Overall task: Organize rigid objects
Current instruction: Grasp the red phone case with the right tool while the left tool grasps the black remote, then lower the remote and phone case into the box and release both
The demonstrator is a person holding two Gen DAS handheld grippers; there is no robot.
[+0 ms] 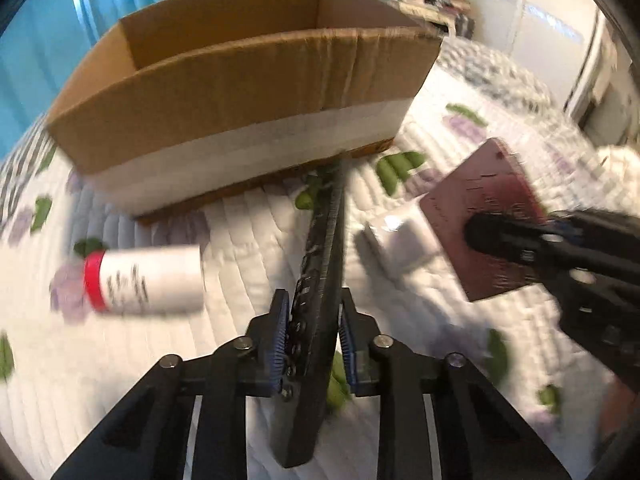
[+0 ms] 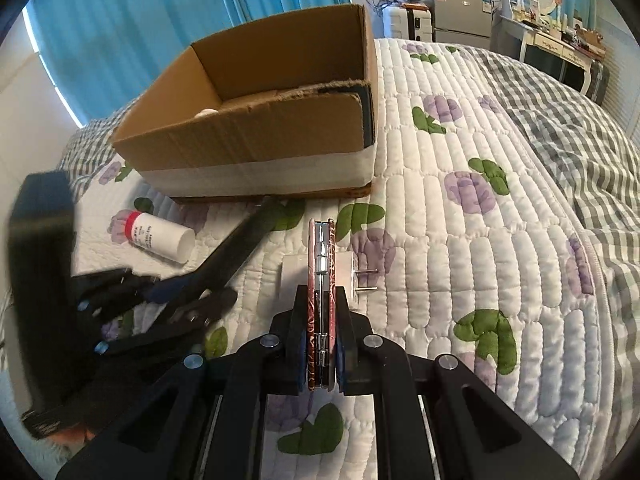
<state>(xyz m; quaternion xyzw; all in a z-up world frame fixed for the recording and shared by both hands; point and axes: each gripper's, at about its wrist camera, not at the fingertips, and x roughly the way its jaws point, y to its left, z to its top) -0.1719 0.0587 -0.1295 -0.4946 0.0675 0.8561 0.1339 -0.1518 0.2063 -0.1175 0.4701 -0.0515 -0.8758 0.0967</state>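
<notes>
An open cardboard box [image 1: 240,80] stands on the quilted bed; it also shows in the right wrist view [image 2: 256,136]. My left gripper [image 1: 312,328] is shut on a long black remote control [image 1: 320,264], held edge-up above the quilt and pointing toward the box; the remote also shows in the right wrist view [image 2: 236,248]. My right gripper [image 2: 319,320] is shut on a reddish hinged folding case [image 2: 320,264], seen flat in the left wrist view [image 1: 480,216]. A white bottle with a red cap [image 1: 144,280] lies on its side at the left. A white plug adapter [image 1: 400,236] lies under the case.
The quilt [image 2: 460,240] has purple flowers and green leaves, with a grey checked blanket [image 2: 560,128] to the right. Blue curtains [image 2: 140,20] hang behind the box. A desk and appliances [image 2: 460,12] stand at the far wall. A white object [image 2: 208,113] lies inside the box.
</notes>
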